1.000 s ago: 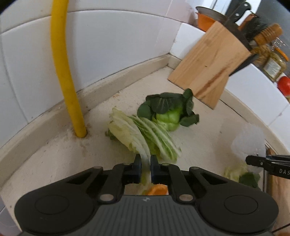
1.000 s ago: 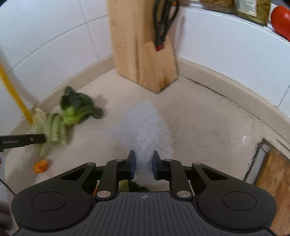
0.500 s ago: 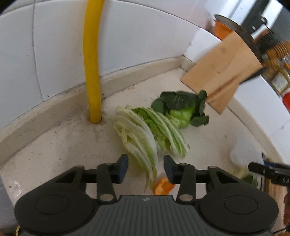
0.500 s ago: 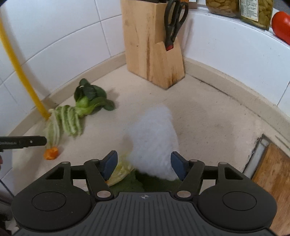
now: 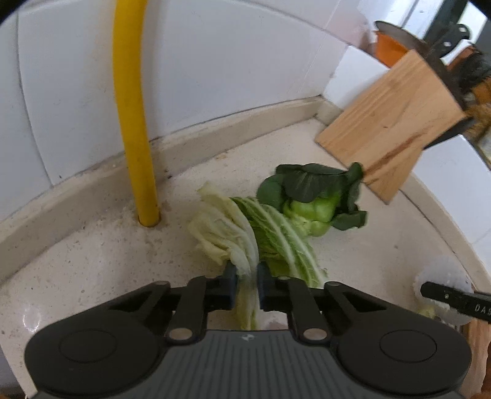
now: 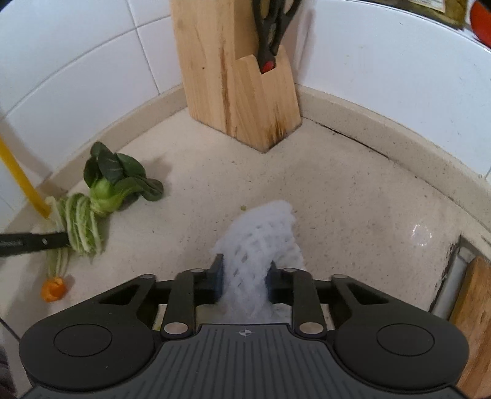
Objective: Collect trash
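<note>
The cabbage leaves [image 5: 245, 233] lie on the speckled counter [image 5: 92, 264], just in front of the yellow pipe [image 5: 132, 107] where it enters the counter top. The left gripper [image 5: 246, 287] has its two fingers closed on the pale stem end of one leaf, which passes between them. From the right wrist view, one dark finger of that gripper reaches in from the left edge and meets the leaves [image 6: 79, 228]. A small head of bok choy [image 5: 316, 199] touches the far end of the leaves, with its dark green tops turned toward the wooden knife block [image 5: 389, 135]. An orange scrap [image 6: 53, 288] sits on the counter just beside the stem ends.

The white foam net [image 6: 260, 245] stands well apart from the greens, toward the middle of the counter. The right gripper [image 6: 244, 280] has its fingers pressed against both sides of the net's lower part, holding it.

The knife block stands in the corner against the white tiled wall [image 6: 76, 61], with black-handled scissors [image 6: 271, 27] stored in its front slot. A wooden board [image 6: 475, 325] shows at the right edge.
</note>
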Demonstrator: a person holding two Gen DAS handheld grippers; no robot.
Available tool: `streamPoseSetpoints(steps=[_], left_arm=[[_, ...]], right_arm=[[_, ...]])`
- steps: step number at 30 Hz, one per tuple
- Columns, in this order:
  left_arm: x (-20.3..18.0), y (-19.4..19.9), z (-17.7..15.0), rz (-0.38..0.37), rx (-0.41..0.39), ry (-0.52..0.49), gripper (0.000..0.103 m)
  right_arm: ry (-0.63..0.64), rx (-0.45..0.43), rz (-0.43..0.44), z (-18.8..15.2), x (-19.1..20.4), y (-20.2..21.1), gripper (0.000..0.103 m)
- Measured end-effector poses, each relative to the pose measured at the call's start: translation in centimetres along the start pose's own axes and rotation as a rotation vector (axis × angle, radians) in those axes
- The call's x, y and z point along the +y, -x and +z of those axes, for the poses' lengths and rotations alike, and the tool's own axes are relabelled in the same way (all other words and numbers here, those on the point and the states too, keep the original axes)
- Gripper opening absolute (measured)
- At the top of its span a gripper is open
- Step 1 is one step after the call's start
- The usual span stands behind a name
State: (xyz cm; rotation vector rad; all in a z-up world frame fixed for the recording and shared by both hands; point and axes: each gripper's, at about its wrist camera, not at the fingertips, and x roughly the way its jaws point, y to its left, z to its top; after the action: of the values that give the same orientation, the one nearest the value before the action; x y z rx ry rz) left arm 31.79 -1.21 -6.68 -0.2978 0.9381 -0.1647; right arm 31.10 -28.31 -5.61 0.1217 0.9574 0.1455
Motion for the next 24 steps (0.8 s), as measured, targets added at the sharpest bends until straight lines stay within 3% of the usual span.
streamPoseSetpoints(steps=[13,24], left_arm=[[0.9,7.6,-1.7,-0.122,-0.06,0.006,0.006],[4.6,12.2,-7.6,-0.129,-0.014,0.038,0.005]], right_arm=[[-0.004,-0.104,0.232,-0.7,3.7,7.4,0.018],[0.026,-0.031,0.366,-4.4,6.9,8.4,0.018]])
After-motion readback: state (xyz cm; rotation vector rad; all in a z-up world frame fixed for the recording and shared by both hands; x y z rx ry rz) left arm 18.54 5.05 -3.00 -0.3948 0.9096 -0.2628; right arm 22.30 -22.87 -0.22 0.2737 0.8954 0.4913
